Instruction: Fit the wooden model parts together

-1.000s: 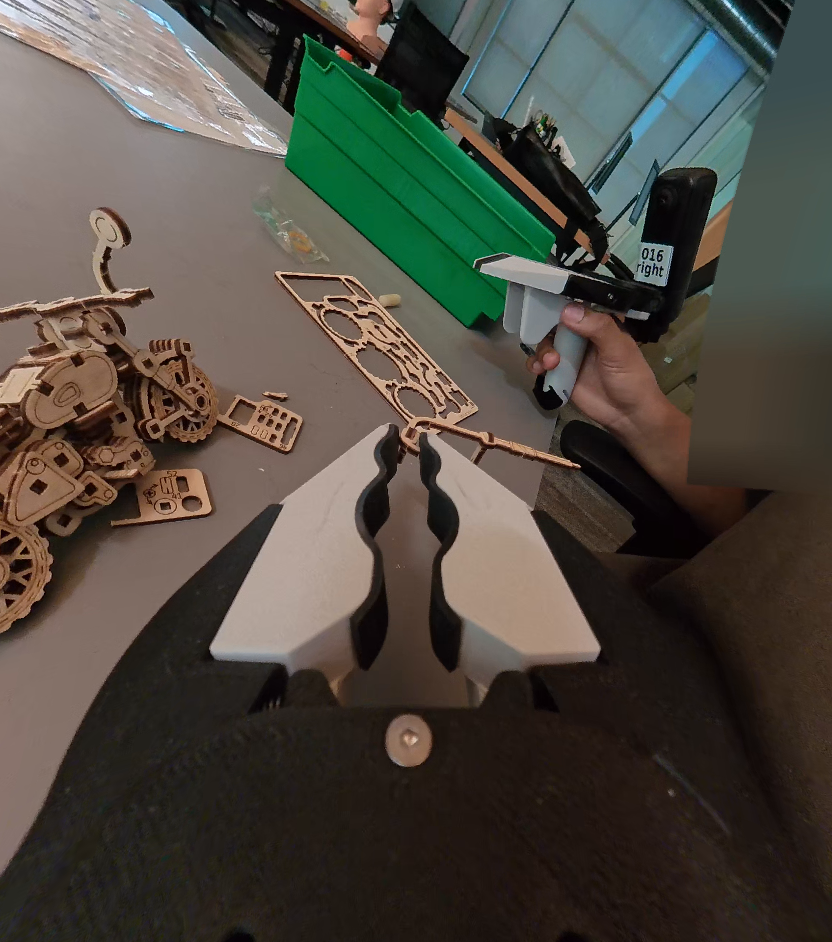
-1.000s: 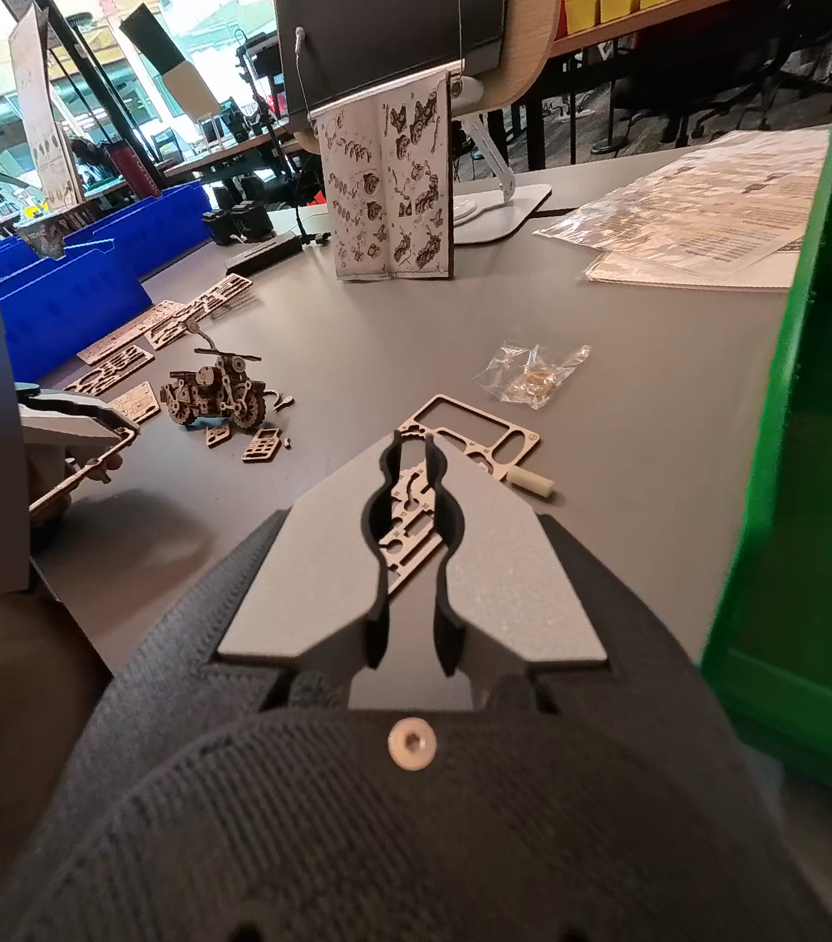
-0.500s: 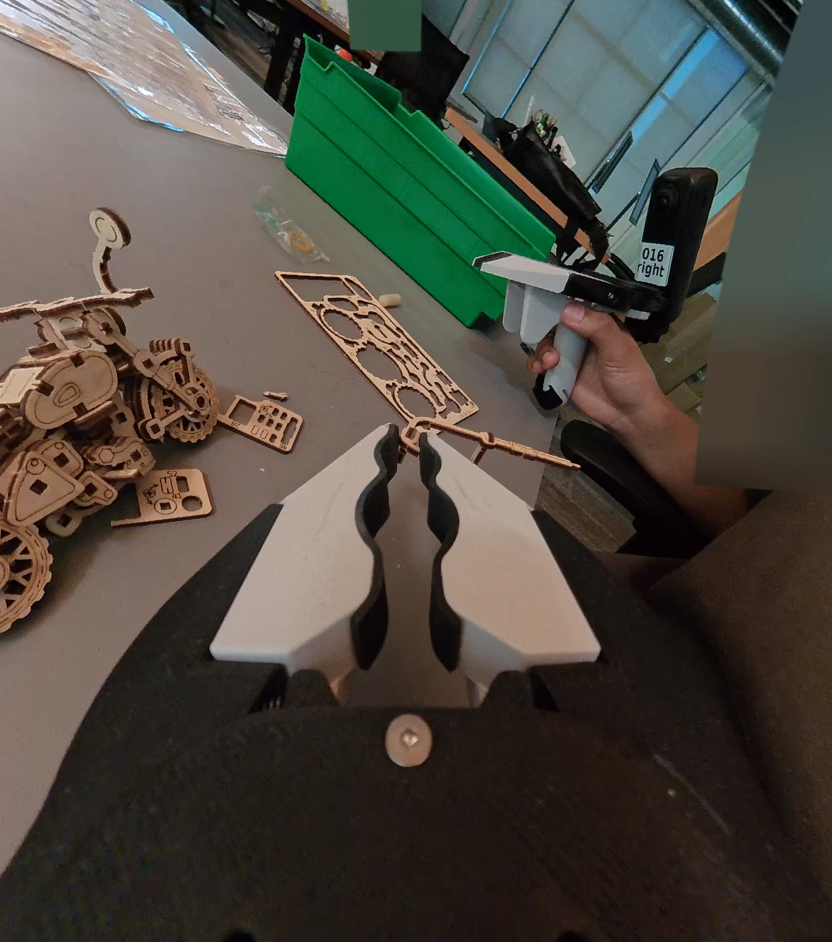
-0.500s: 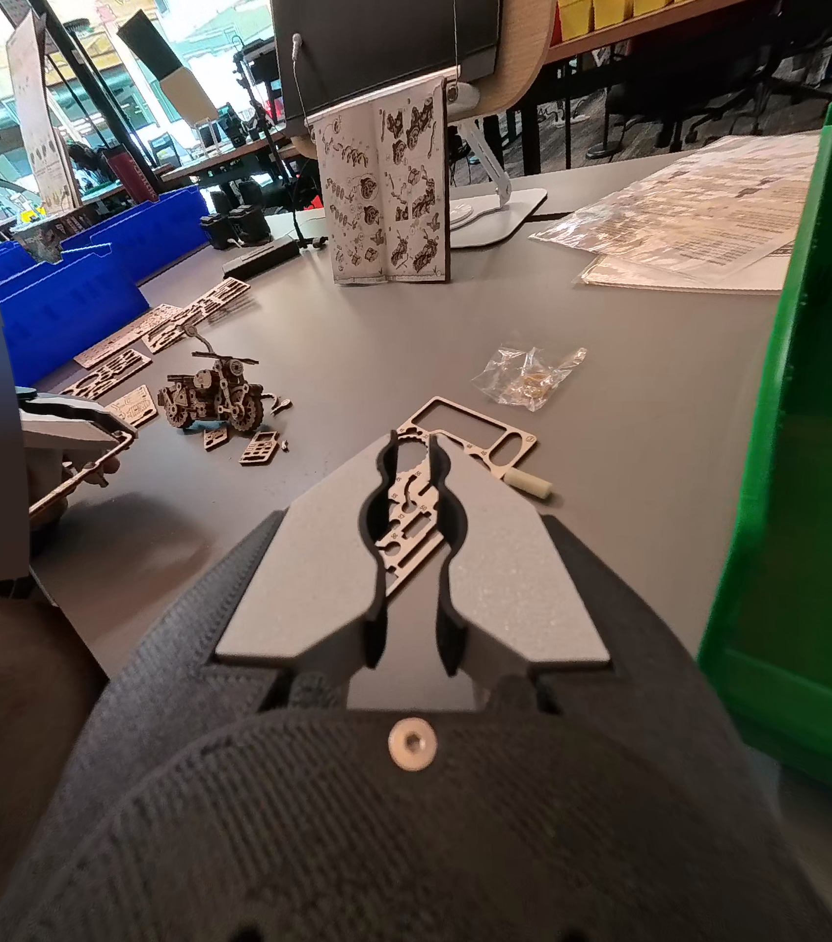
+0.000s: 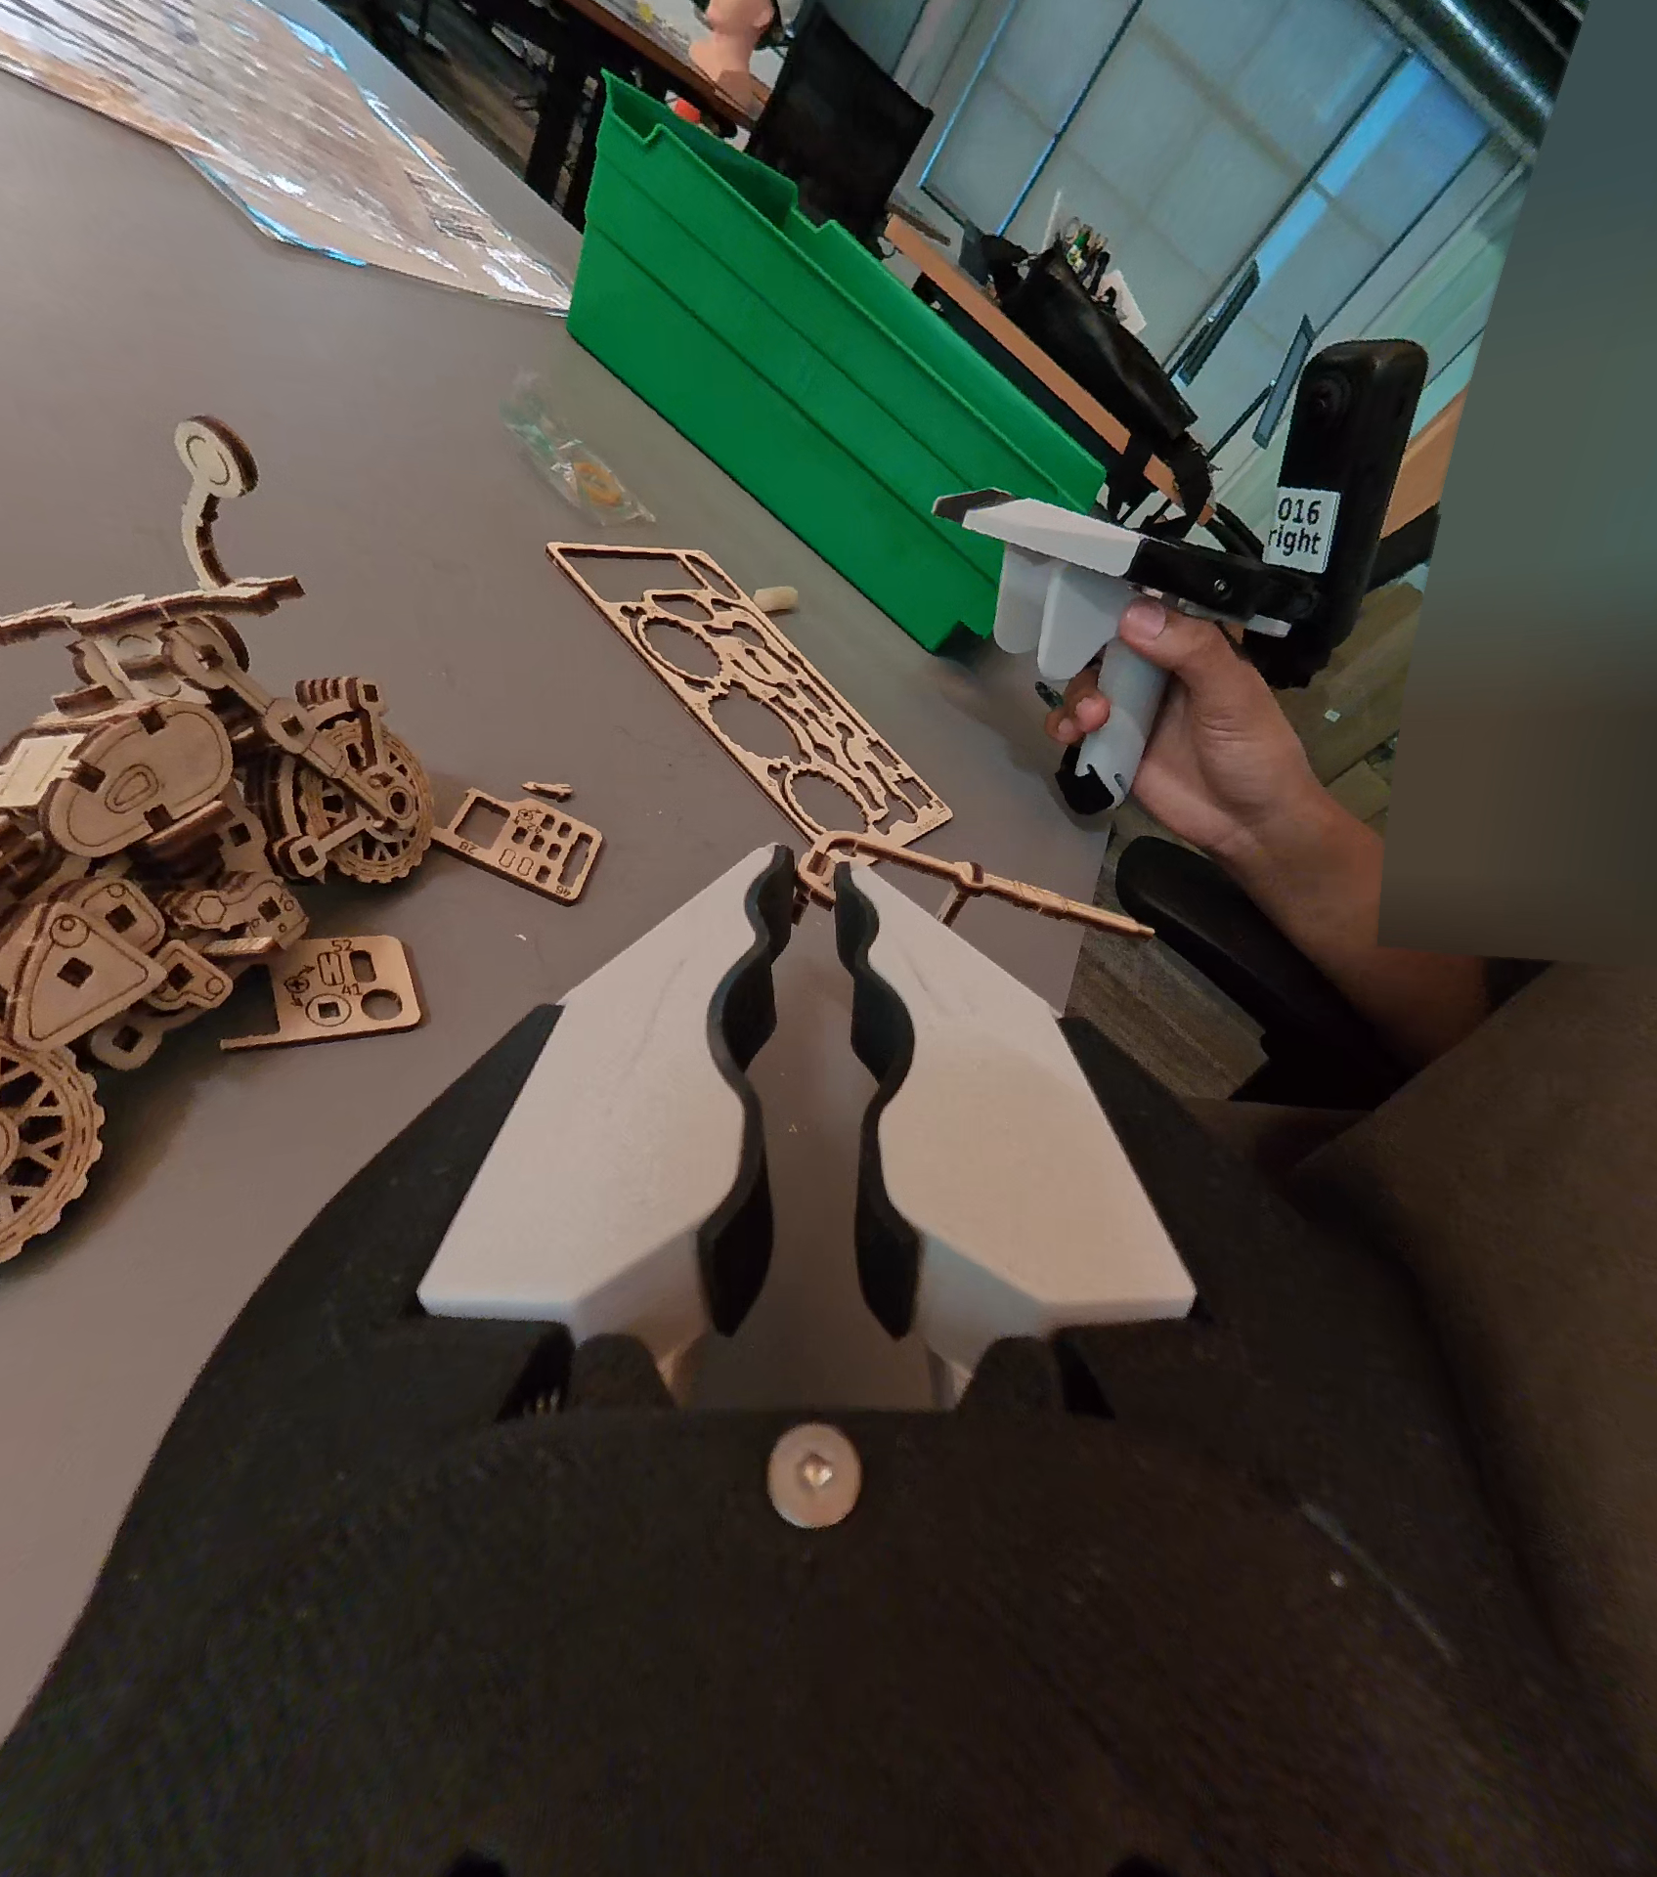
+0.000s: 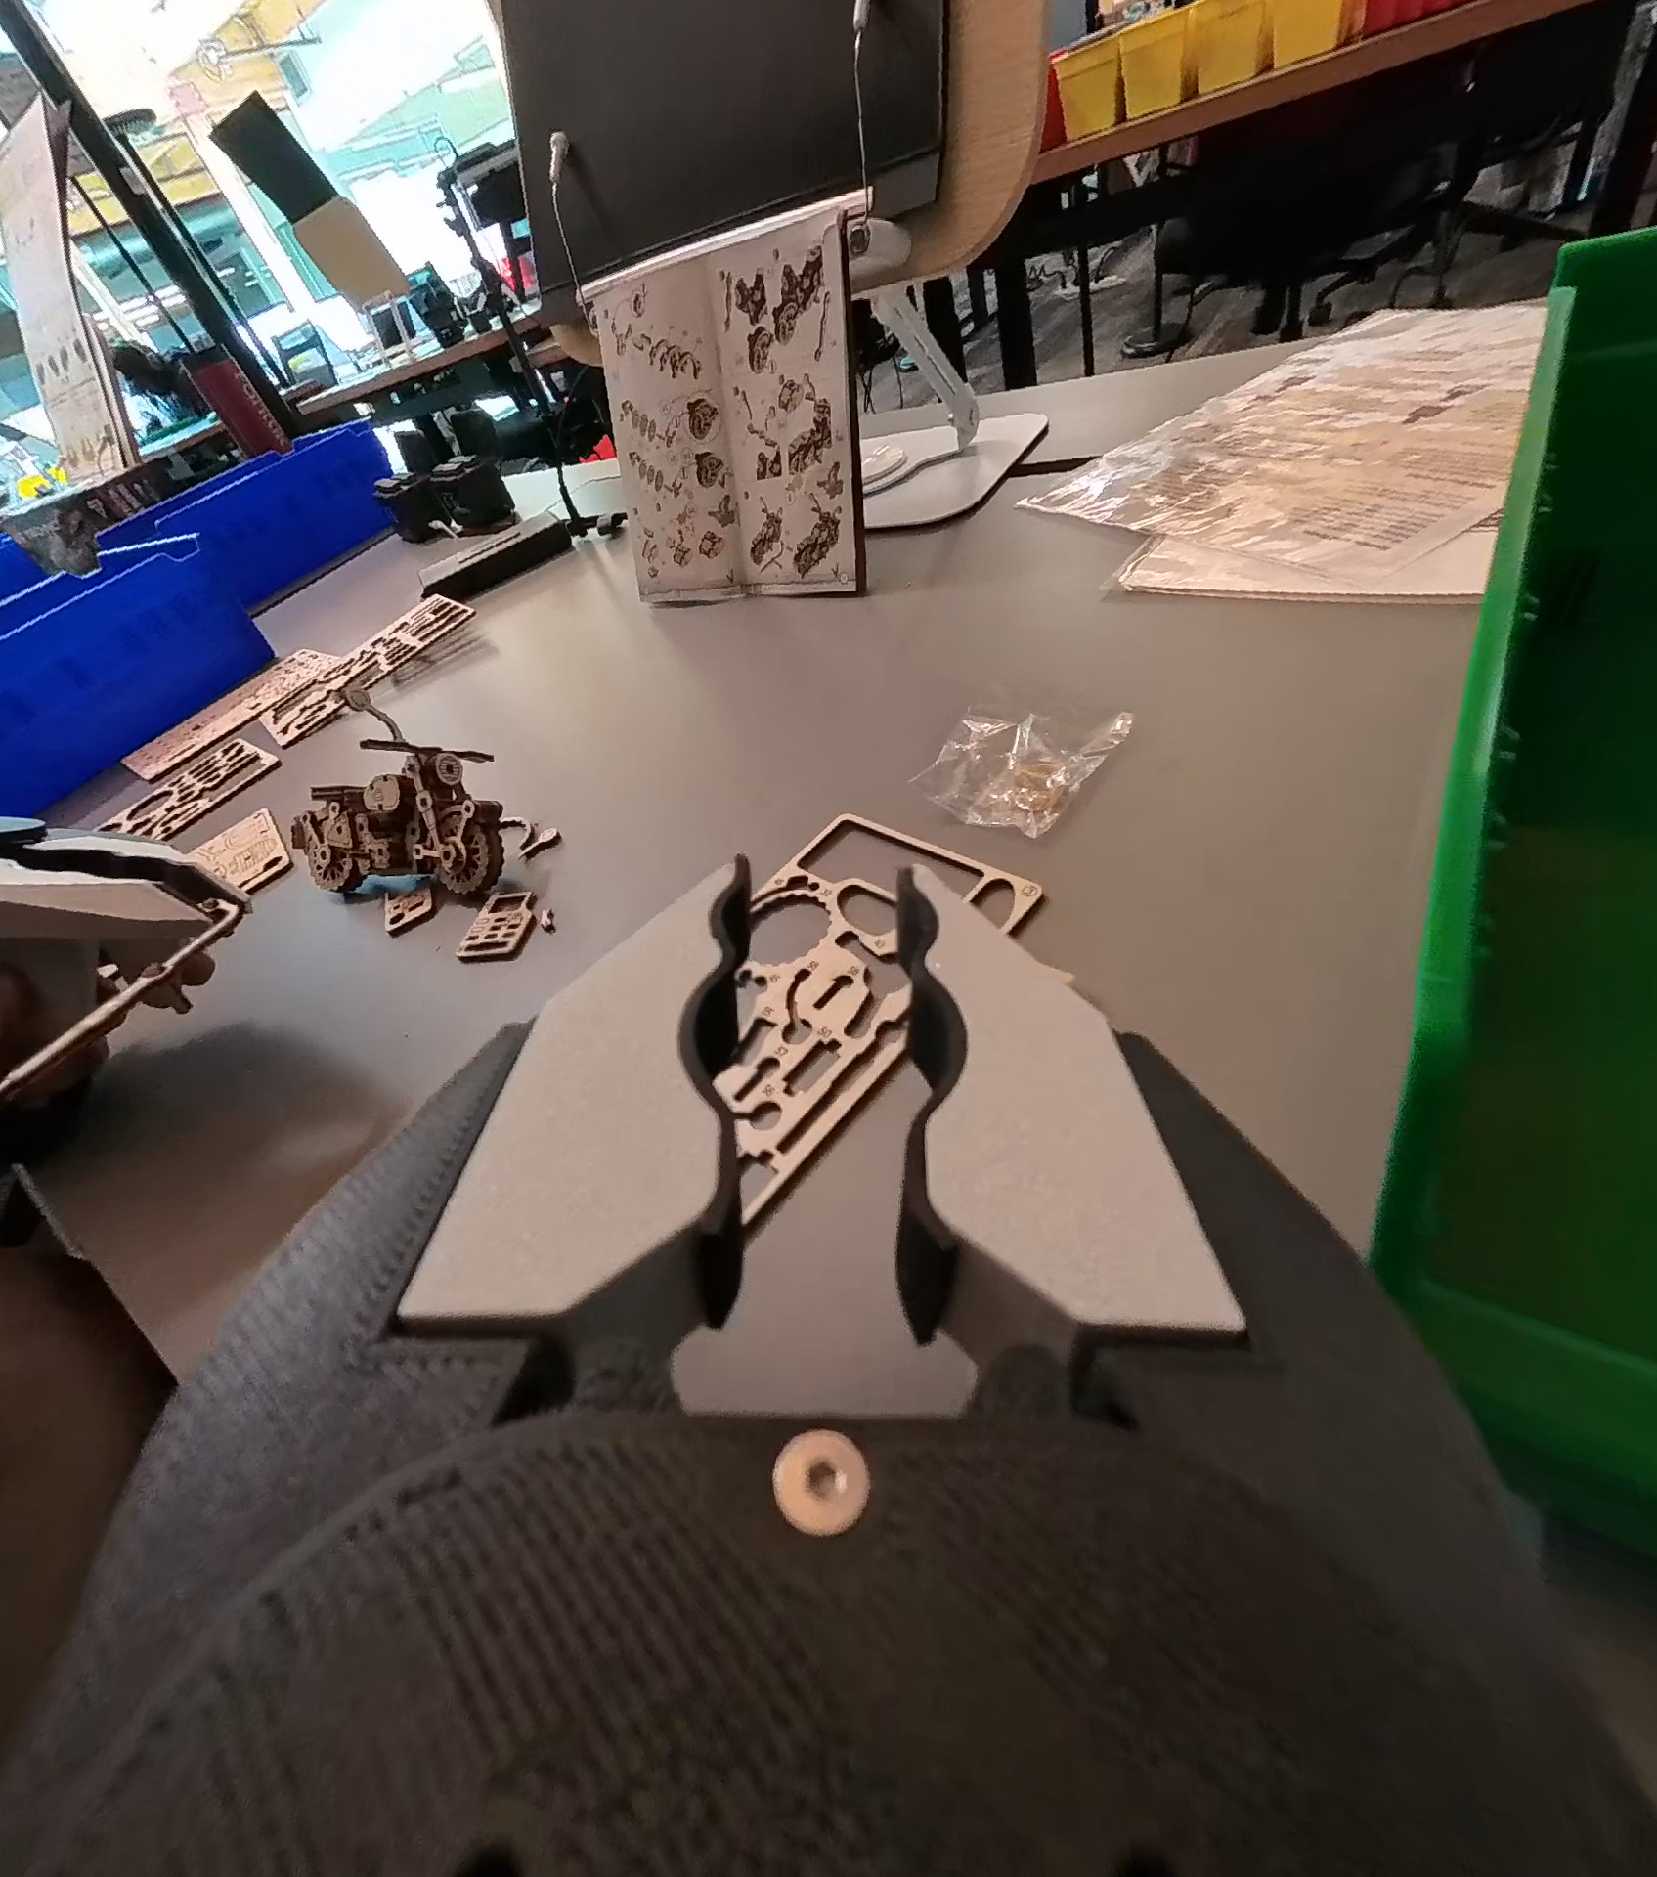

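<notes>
My left gripper [image 5: 814, 876] is shut on the looped end of a thin wooden rod part [image 5: 997, 894], held just above the table's near edge. The rod sticks out to the right. The part-built wooden motorcycle [image 5: 123, 813] stands to its left. My right gripper [image 6: 819, 889] is open and empty, hovering over a punched-out wooden sheet [image 6: 834, 1016] on the grey table. The same sheet [image 5: 753, 701] also shows in the left wrist view, with the right gripper [image 5: 966, 505] above its far side. The left gripper [image 6: 230, 899] with the rod [image 6: 113, 1006] shows at the left of the right wrist view.
A green bin [image 6: 1616, 813] stands close on the right. A small plastic bag of parts [image 6: 1027, 782] lies beyond the sheet. Two small wooden panels [image 5: 519, 843] lie by the motorcycle [image 6: 397, 823]. Blue bins [image 6: 93, 630], more wooden sheets [image 6: 225, 731] and an instruction booklet [image 6: 743, 437] stand farther back. The gap from one gripper's tips to the other's is roughly 20 centimeters.
My right gripper's jaws have opened wider and it has moved slightly forward over the sheet. My left gripper and its rod have not moved.
</notes>
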Demonstrator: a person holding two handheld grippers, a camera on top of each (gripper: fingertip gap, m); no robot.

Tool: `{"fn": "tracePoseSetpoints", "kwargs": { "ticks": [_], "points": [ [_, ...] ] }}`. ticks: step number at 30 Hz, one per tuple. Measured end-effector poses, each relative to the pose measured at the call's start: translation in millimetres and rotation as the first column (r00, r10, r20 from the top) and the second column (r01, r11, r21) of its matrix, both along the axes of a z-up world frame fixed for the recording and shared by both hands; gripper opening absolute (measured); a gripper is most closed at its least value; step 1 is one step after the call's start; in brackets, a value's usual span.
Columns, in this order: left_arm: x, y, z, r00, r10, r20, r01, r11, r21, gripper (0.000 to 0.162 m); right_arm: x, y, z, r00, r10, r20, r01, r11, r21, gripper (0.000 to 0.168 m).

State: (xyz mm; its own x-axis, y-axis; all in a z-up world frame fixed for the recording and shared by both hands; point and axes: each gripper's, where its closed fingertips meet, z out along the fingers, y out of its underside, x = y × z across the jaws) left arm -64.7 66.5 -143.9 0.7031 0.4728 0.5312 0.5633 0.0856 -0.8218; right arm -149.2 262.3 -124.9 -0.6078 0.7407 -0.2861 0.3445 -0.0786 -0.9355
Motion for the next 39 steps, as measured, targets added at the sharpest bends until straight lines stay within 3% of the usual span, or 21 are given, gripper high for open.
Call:
{"fn": "tracePoseSetpoints", "kwargs": {
  "ticks": [8,39],
  "points": [
    [1.3,0.1,0.7,1.000,-0.006,-0.001,0.006,1.000,0.006,0.005,4.8,-9.4,-8.4,0.995,0.053,0.085,-0.051,0.998,-0.033,0.024],
    [1.2,0.1,0.2,1.000,-0.007,0.005,0.007,1.000,0.006,0.005,5.8,-12.0,-10.2,0.993,0.067,0.095,-0.063,0.997,-0.037,0.025]
  ]
}}
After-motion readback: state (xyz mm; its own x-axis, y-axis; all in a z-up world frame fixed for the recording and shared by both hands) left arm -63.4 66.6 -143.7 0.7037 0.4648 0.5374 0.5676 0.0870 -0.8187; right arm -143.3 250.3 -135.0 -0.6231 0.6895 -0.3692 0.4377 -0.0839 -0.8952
